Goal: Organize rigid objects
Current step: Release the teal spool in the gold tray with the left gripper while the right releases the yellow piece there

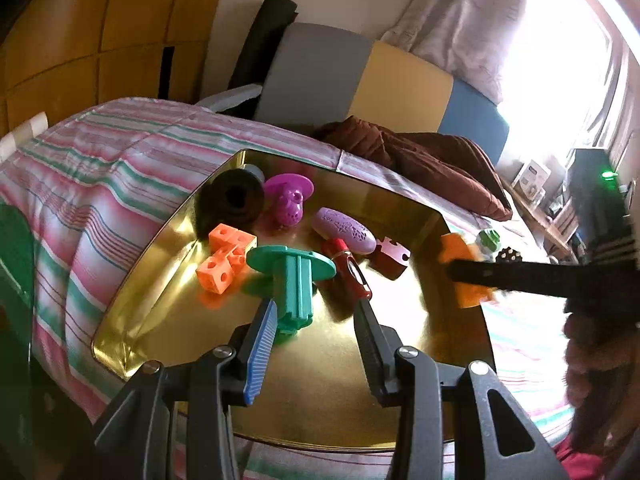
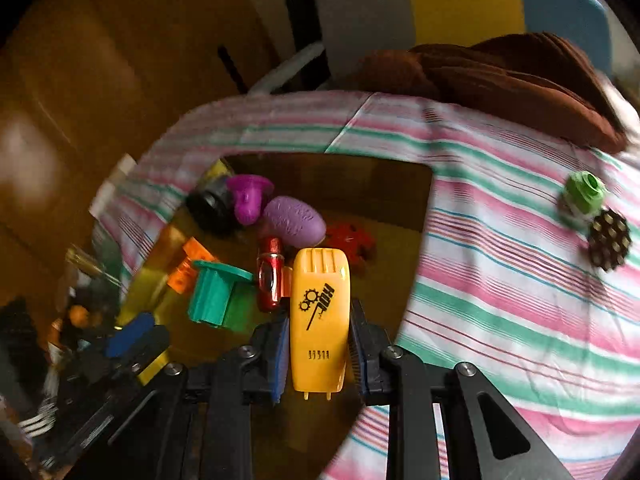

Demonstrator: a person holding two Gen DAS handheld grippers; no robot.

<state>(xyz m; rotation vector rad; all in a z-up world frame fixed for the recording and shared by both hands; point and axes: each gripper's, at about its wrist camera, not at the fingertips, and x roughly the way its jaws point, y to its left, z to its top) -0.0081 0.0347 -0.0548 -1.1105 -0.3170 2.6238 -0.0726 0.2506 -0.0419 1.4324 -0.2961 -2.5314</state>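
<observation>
A gold tray (image 1: 160,272) lies on a striped bedspread. It holds a black cylinder (image 1: 234,200), a purple skull piece (image 1: 290,204), a purple oval (image 1: 344,230), orange cubes (image 1: 224,258), a green spool (image 1: 290,280), a red toy (image 1: 348,272) and a dark red puzzle piece (image 1: 394,258). My left gripper (image 1: 314,308) hangs open over the tray, its left finger beside the spool's base. My right gripper (image 2: 319,314) is shut on a yellow toy car shell (image 2: 319,320), held above the tray (image 2: 360,184) near its right edge. The left wrist view shows that shell (image 1: 460,256) blurred.
On the bedspread (image 2: 500,280) to the right of the tray lie a light green piece (image 2: 584,192) and a black perforated disc (image 2: 610,240). A brown blanket (image 2: 520,80) is heaped at the far side. Behind it stand grey, yellow and blue cushions (image 1: 316,72) and a wooden wardrobe.
</observation>
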